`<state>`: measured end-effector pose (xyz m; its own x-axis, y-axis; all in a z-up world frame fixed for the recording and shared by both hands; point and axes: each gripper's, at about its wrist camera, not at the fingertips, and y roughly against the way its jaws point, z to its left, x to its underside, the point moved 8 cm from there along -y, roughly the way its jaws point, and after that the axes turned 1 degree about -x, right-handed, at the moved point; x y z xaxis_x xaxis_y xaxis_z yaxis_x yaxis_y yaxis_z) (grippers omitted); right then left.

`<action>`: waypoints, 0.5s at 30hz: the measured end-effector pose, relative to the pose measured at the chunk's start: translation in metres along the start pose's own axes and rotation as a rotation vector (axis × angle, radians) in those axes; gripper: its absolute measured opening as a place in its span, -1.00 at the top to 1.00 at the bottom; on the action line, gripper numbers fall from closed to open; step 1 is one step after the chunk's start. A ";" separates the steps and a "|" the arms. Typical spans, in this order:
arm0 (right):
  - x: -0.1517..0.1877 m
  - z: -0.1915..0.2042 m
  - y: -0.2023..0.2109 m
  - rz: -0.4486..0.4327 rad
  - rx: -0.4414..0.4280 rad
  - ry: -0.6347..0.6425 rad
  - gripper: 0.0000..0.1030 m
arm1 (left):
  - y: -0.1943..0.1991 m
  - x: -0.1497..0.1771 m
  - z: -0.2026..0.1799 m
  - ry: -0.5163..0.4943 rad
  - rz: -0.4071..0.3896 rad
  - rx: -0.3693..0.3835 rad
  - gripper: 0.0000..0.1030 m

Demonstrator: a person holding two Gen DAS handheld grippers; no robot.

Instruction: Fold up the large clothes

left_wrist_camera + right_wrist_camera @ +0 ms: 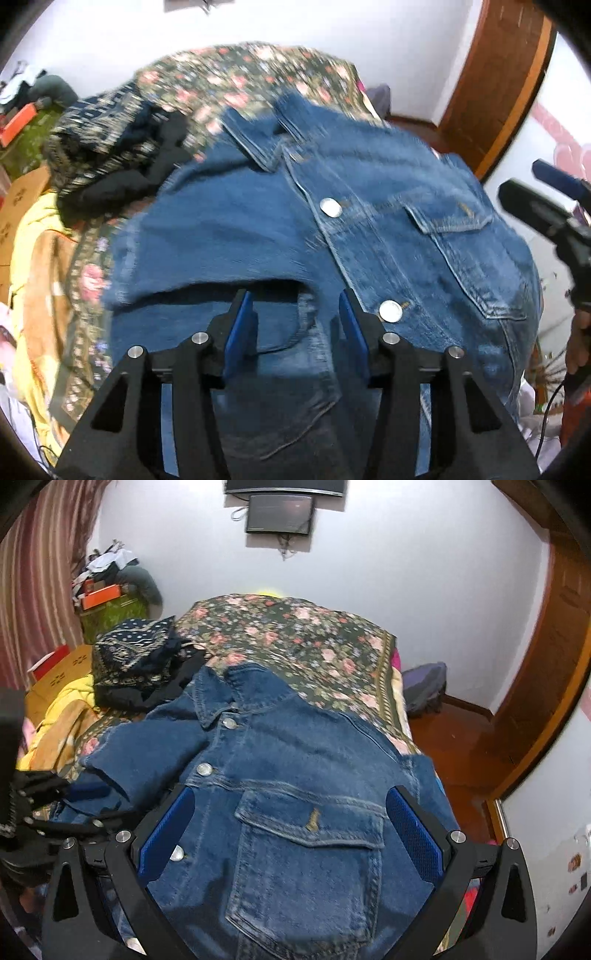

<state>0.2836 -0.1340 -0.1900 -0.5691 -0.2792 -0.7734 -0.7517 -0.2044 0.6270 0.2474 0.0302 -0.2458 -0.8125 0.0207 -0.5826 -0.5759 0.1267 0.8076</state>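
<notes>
A blue denim jacket (369,229) lies front up on the flowered bed cover (236,77), collar at the far end, silver buttons down the front. One sleeve is folded across its left side. My left gripper (295,306) is open just above the jacket's lower left part, with nothing between its blue pads. In the right wrist view the jacket (288,775) fills the middle, and my right gripper (290,808) is wide open over the chest pocket (310,856), holding nothing. The right gripper also shows at the right edge of the left wrist view (539,195).
A pile of dark patterned clothes (136,664) and a yellow garment (66,709) lie on the bed's left side. Cardboard boxes (59,679) stand left of the bed. A wooden door (546,664) and red floor (454,738) are to the right.
</notes>
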 end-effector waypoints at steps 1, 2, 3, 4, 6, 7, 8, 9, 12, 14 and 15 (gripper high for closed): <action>-0.005 0.005 0.000 -0.005 -0.009 0.016 -1.00 | 0.009 -0.002 0.008 0.007 -0.024 -0.017 0.03; -0.007 0.009 -0.001 -0.008 -0.014 0.026 -1.00 | 0.014 -0.006 0.014 0.012 -0.041 -0.032 -0.01; -0.015 0.017 -0.002 -0.016 -0.026 0.048 -1.00 | 0.027 -0.009 0.027 0.023 -0.079 -0.066 -0.07; -0.020 0.024 -0.002 -0.021 -0.038 0.066 -0.99 | 0.036 -0.012 0.038 0.035 -0.106 -0.093 -0.10; -0.032 0.041 -0.004 -0.033 -0.070 0.106 -0.99 | 0.053 -0.017 0.063 0.069 -0.155 -0.145 -0.16; -0.036 0.050 -0.006 -0.035 -0.088 0.124 -0.99 | 0.061 -0.017 0.076 0.088 -0.173 -0.172 -0.17; -0.040 0.060 -0.008 -0.034 -0.110 0.144 -0.99 | 0.063 -0.019 0.087 0.101 -0.182 -0.194 -0.20; -0.041 0.068 -0.010 -0.031 -0.127 0.156 -0.99 | 0.070 -0.018 0.106 0.127 -0.198 -0.241 -0.21; -0.045 0.103 -0.023 0.010 -0.198 0.218 -0.99 | 0.079 -0.009 0.144 0.185 -0.201 -0.317 -0.21; -0.045 0.127 -0.032 0.034 -0.240 0.270 -0.99 | 0.080 -0.004 0.161 0.219 -0.197 -0.337 -0.21; -0.043 0.139 -0.037 0.051 -0.258 0.296 -0.98 | 0.081 0.002 0.172 0.239 -0.194 -0.348 -0.21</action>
<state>0.2896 0.0156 -0.1925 -0.4544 -0.5453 -0.7043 -0.5953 -0.4023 0.6956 0.2149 0.2107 -0.1967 -0.6612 -0.2051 -0.7216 -0.6822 -0.2360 0.6921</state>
